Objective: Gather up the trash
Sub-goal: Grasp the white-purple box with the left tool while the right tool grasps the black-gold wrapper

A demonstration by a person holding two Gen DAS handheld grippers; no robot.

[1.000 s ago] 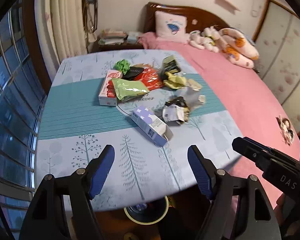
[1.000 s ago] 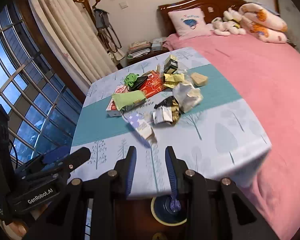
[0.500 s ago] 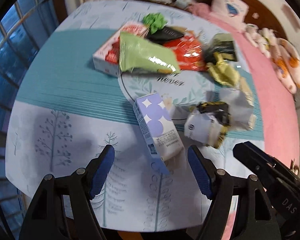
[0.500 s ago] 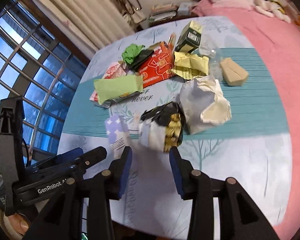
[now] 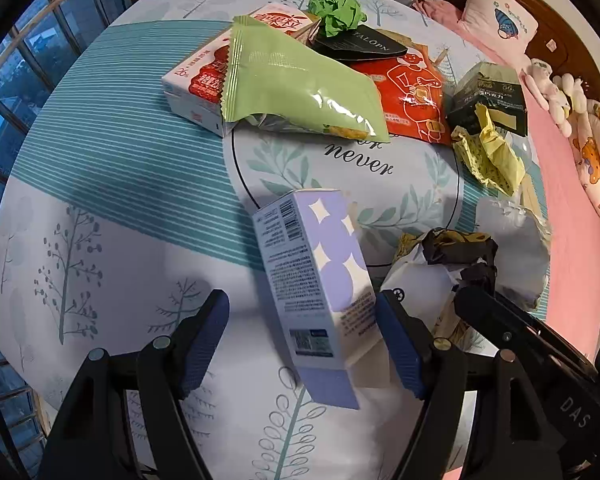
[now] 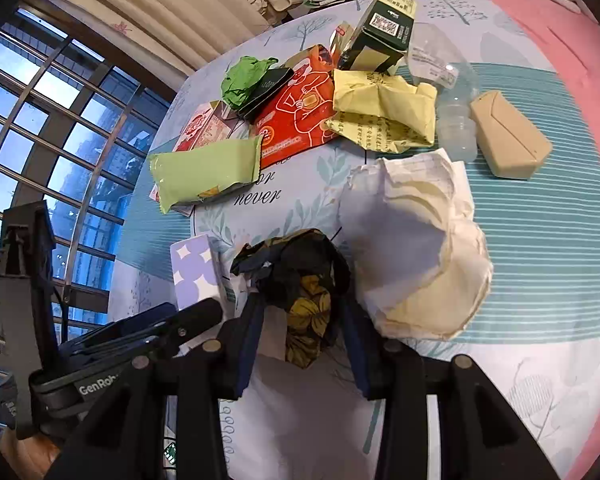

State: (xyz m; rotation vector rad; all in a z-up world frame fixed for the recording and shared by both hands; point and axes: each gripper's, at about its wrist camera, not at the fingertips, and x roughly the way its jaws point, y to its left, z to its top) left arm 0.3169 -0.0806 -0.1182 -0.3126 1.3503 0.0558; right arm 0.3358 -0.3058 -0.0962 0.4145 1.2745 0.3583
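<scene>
The left hand-held gripper is spread wide around the purple box lying on the tabletop — its right finger touching the box, the left one apart. The right hand-held gripper stands part-open, straddling a crumpled black-and-gold wrapper. Just beyond lie crumpled white paper, a green packet and more litter.

Purple box lying flat, crumpled wrapper beside
</scene>
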